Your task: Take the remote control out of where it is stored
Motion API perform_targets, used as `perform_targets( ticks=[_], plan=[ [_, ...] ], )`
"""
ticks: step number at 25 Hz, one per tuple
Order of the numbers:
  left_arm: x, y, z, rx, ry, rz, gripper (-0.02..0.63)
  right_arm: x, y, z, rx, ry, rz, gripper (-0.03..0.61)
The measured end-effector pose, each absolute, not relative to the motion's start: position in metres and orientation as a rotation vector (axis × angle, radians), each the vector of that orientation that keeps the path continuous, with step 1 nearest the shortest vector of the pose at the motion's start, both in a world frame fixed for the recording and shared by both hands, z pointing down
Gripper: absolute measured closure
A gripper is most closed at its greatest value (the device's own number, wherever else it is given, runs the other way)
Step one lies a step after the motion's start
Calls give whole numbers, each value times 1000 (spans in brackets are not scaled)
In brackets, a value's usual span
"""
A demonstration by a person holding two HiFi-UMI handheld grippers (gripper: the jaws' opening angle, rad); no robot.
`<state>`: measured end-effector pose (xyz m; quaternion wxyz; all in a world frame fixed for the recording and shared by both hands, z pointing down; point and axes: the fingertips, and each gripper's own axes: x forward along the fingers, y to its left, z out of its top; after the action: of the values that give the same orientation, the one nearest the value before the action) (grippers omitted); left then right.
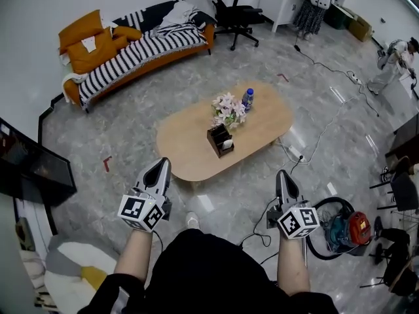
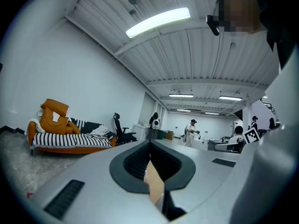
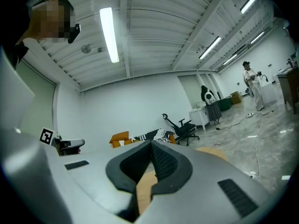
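Observation:
A dark brown storage box (image 1: 220, 140) stands on the oval wooden coffee table (image 1: 190, 142), with a pale item showing in it; whether that is the remote control I cannot tell. My left gripper (image 1: 161, 165) is held level at the near left of the table, shut and empty. My right gripper (image 1: 283, 174) is level at the table's near right, also shut with nothing in it. In both gripper views the jaws meet at the tips and only the tabletop (image 3: 145, 190) shows through the gap behind them.
Pink flowers (image 1: 228, 108) and a blue-capped bottle (image 1: 247, 99) stand behind the box. An orange sofa with a striped blanket (image 1: 131, 48) and an office chair (image 1: 232, 12) lie beyond. Cables and a vacuum cleaner (image 1: 344, 231) lie on the floor at right. People stand far off.

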<state>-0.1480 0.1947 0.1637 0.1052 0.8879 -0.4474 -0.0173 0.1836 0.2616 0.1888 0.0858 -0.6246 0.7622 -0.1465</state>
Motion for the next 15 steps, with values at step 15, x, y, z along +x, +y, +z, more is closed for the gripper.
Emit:
perform_targets(
  ticks=[15],
  plan=[
    [-208, 116, 196, 2618, -1242, 34, 607, 118, 187, 221, -1945, 2275, -508, 572]
  ],
)
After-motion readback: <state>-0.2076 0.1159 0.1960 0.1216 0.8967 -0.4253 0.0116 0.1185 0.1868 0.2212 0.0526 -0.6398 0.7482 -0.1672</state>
